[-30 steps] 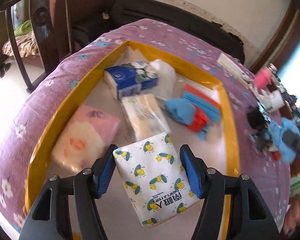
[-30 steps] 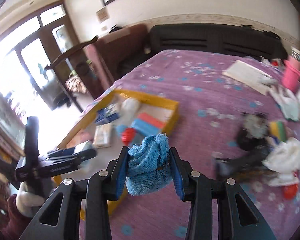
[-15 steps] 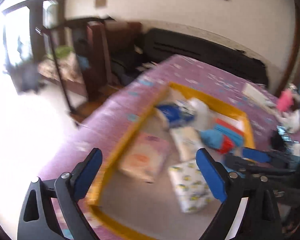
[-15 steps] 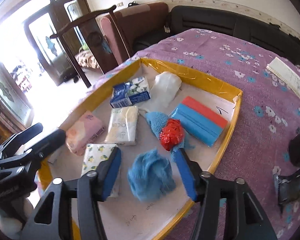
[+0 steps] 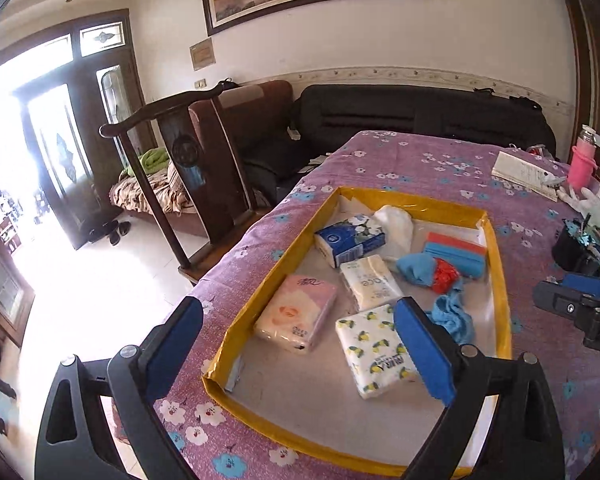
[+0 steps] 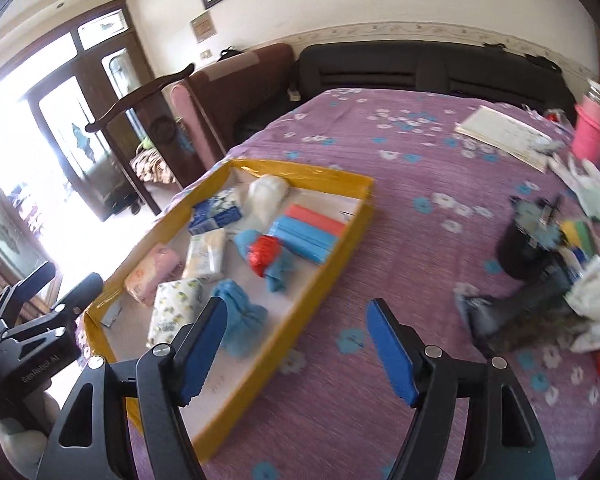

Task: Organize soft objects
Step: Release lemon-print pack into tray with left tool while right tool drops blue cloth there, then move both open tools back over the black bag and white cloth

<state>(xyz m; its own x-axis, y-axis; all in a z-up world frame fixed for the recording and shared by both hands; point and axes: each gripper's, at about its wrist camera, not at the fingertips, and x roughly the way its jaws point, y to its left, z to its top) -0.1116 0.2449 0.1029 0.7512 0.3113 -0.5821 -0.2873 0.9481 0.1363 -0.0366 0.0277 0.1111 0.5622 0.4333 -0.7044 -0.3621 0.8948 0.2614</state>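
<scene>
On the purple flowered surface (image 6: pixel 400 208) the yellow tray (image 5: pixel 500 280) holds our tissue packs and the blue cloth (image 6: pixel 240 316) — both tools empty, left tool (image 5: pixel 296 348) spread wide, right tool (image 6: pixel 296 344) opening — so we risk clipping the tray wall when reaching right for the clutter.

- The left gripper (image 5: pixel 300 344), which a second ago straddled the lemon-print tissue pack (image 5: pixel 376 350), now hangs above the yellow-rimmed tray (image 5: pixel 502 292) with its jaws spread wide and nothing between them.
- The lemon-print tissue pack lies flat in the tray, free of the pads.
- The blue knitted cloth (image 6: pixel 240 320), earlier clamped in the right gripper (image 6: pixel 296 350), now rests in the tray beside the lemon-print tissue pack.
- The right gripper's jaws are opening, empty, over the tray's near rim and the purple tablecloth (image 6: pixel 412 208).
</scene>
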